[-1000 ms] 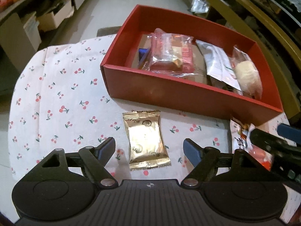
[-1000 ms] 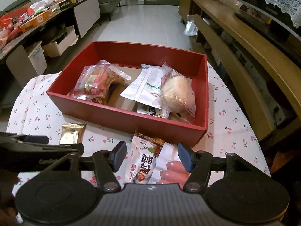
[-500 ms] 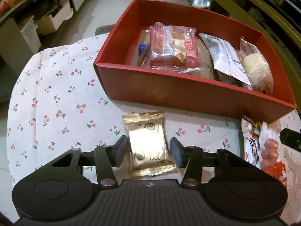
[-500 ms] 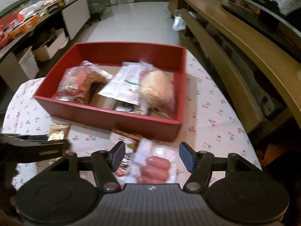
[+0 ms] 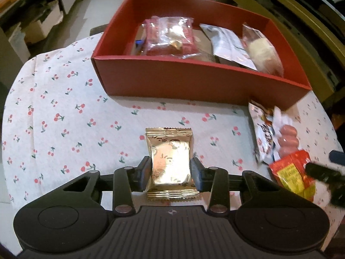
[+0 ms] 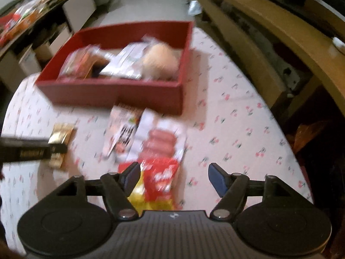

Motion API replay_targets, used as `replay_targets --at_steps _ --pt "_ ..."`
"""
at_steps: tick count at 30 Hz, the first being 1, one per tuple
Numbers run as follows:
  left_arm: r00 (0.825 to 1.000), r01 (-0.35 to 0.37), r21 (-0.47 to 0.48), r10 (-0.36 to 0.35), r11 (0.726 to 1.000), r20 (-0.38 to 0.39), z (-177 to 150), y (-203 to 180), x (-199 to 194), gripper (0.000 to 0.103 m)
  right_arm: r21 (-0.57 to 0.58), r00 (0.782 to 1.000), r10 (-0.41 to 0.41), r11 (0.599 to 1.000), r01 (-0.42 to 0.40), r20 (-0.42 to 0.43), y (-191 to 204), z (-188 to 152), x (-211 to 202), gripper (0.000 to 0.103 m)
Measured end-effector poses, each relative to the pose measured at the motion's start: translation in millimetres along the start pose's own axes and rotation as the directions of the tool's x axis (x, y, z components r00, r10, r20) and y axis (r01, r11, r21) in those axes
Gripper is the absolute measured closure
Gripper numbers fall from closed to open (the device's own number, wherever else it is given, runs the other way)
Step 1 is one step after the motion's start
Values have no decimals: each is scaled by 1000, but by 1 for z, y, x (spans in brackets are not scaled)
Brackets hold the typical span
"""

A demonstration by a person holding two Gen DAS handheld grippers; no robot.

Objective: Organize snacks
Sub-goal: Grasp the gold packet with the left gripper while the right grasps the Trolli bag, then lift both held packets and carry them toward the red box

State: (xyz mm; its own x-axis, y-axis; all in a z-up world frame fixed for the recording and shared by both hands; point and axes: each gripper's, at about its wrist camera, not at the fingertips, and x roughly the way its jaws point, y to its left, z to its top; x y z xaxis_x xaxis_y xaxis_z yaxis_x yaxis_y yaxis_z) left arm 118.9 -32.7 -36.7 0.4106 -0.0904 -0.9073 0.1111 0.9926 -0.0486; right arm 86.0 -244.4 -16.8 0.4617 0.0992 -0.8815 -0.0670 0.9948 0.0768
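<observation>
Both tongs (image 5: 170, 173) (image 6: 173, 178) steeply downward-tilted

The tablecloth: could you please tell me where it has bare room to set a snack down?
Bare: the tablecloth left of the red box and gold packet, and right of the box. Crowded: before the box's right corner, where the sausage pack overlaps another packet.

Opening right claw (image 6: 172, 176) over sausage packet (image 6: 160, 149)

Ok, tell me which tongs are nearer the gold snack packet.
Left. The left tongs are shut on the gold snack packet, pads pressing both its sides. The right tongs, jaws opening, sit off to its side over the sausage pack.
</observation>
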Motion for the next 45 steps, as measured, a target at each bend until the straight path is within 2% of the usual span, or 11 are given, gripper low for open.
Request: replay_targets --at_steps 7,12,14,18,21,24,25,26,28,30,45 --pt "999 35 19 -35 999 -20 -13 -2 -3 55 -79 999 14 997 -18 -49 16 -8 13 13" --pt "999 38 33 -37 999 -23 -16 -6 -1 53 -139 995 -5 990 -8 -95 29 -11 31 12" --pt "999 34 38 -34 999 -18 -16 -7 0 49 -155 995 -14 988 -2 -101 33 -12 35 12" --pt "1000 22 37 -21 999 -16 -13 -7 4 25 -153 994 -15 988 -2 -110 35 -13 37 12" --pt "1000 17 37 -17 999 -8 -12 -7 7 22 -119 992 -3 993 -12 -125 31 -12 38 12" --pt "1000 0 43 0 999 -4 -10 -9 9 25 -98 992 3 995 -15 -128 29 -10 40 13" --pt "1000 -11 53 11 999 -2 -10 -11 10 29 -96 993 5 995 -16 -119 29 -10 38 21" --pt "1000 -25 64 25 998 1 -11 -12 9 33 -94 994 5 995 -16 -107 29 -10 35 36" --pt "1000 -28 82 28 996 1 -11 -15 7 47 -100 996 -4 995 -5 -91 30 -10 31 37" --pt "1000 -9 81 9 997 -8 -13 -15 4 53 -113 997 -14 994 5 -82 33 -12 29 38" --pt "999 40 82 -40 996 -3 -49 -13 -28 55 -130 1000 17 991 -17 2 47 -33 -4 39"
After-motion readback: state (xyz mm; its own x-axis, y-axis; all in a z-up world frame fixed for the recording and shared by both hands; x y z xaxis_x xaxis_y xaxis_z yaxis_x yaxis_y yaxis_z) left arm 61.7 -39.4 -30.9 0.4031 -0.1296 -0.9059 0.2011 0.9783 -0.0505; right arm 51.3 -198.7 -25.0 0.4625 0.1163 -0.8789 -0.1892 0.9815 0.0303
